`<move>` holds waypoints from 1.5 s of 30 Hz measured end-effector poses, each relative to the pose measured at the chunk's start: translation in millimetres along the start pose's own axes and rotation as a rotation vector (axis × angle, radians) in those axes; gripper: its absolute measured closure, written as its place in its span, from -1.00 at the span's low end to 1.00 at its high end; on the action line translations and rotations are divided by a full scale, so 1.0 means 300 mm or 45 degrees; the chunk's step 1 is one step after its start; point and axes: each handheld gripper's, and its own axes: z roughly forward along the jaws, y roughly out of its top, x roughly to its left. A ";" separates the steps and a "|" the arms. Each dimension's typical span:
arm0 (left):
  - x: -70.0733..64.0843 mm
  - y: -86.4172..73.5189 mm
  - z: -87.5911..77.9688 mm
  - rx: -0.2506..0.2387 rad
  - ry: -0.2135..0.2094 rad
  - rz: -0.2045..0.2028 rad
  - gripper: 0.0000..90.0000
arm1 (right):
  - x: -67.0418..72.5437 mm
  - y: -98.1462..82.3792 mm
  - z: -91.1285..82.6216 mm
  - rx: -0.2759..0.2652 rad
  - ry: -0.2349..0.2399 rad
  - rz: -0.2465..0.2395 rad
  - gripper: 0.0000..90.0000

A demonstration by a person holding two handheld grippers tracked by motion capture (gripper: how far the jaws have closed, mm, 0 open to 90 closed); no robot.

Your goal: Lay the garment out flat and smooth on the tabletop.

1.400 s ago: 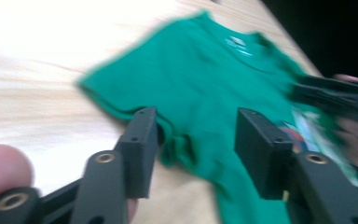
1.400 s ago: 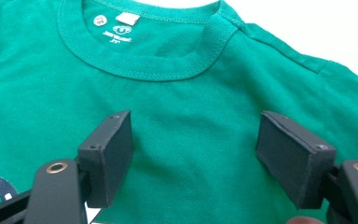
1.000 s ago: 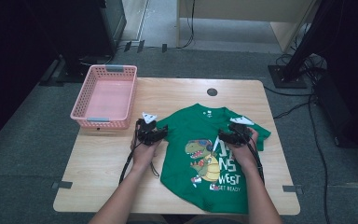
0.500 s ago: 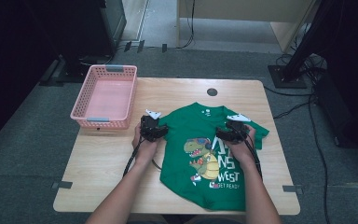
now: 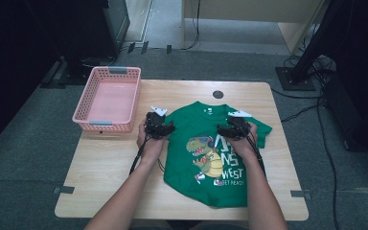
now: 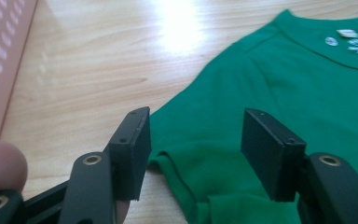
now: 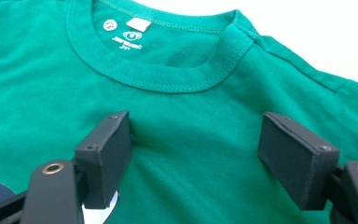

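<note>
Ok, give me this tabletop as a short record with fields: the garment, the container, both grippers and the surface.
garment: green T-shirt with dinosaur print, lying flat, front up, collar away from the person
container: pink basket, at the table's far left corner
left gripper: left gripper, jaws open, at the shirt's sleeve edge
right gripper: right gripper, jaws open, over the chest just below the collar
surface: wooden table
</note>
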 end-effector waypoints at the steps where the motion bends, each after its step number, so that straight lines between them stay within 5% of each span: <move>1: -0.008 -0.010 0.004 0.008 -0.041 0.031 -0.02 | 0.001 0.003 0.003 0.000 -0.002 0.003 -0.43; 4: -0.031 -0.040 0.029 0.050 -0.060 0.107 -0.03 | 0.001 0.008 0.009 0.000 0.001 0.007 -0.43; 6: -0.030 -0.060 0.051 0.083 -0.073 0.104 -0.03 | -0.001 0.010 0.011 0.005 0.009 0.006 -0.45; 8: -0.020 -0.067 0.054 0.066 -0.091 0.056 -0.04 | -0.008 0.015 0.016 0.008 0.024 -0.006 -0.48; 13: -0.015 -0.070 0.061 0.040 -0.089 0.052 -0.04 | -0.030 0.039 0.021 0.032 0.052 0.023 -0.42; 18: -0.013 -0.070 0.064 0.036 -0.088 0.050 -0.04 | -0.058 0.054 -0.037 -0.022 0.133 0.068 -0.49; 22: -0.004 -0.065 0.068 0.042 -0.048 0.028 -0.02 | -0.091 0.042 -0.096 -0.001 0.070 -0.012 -0.51; 27: -0.004 -0.063 0.070 0.043 -0.036 0.021 -0.02 | -0.174 -0.010 -0.159 0.046 0.045 0.060 -0.49; 31: -0.004 -0.058 0.076 0.043 -0.027 0.015 -0.02 | -0.233 -0.045 -0.152 0.078 0.041 0.152 -0.46; 35: 0.003 -0.052 0.084 0.043 -0.034 0.023 -0.02 | -0.226 -0.064 -0.113 0.112 -0.062 0.085 -0.46; 41: 0.014 -0.035 0.098 0.055 -0.031 0.015 -0.02 | -0.195 -0.053 -0.099 0.045 -0.077 0.083 -0.47; 43: 0.027 -0.029 0.092 0.057 -0.050 -0.023 -0.27 | -0.183 -0.045 -0.121 0.010 -0.102 0.060 -0.47; 45: 0.040 -0.032 0.075 0.019 -0.095 -0.067 -0.31 | -0.174 -0.045 -0.152 -0.013 -0.091 0.082 -0.47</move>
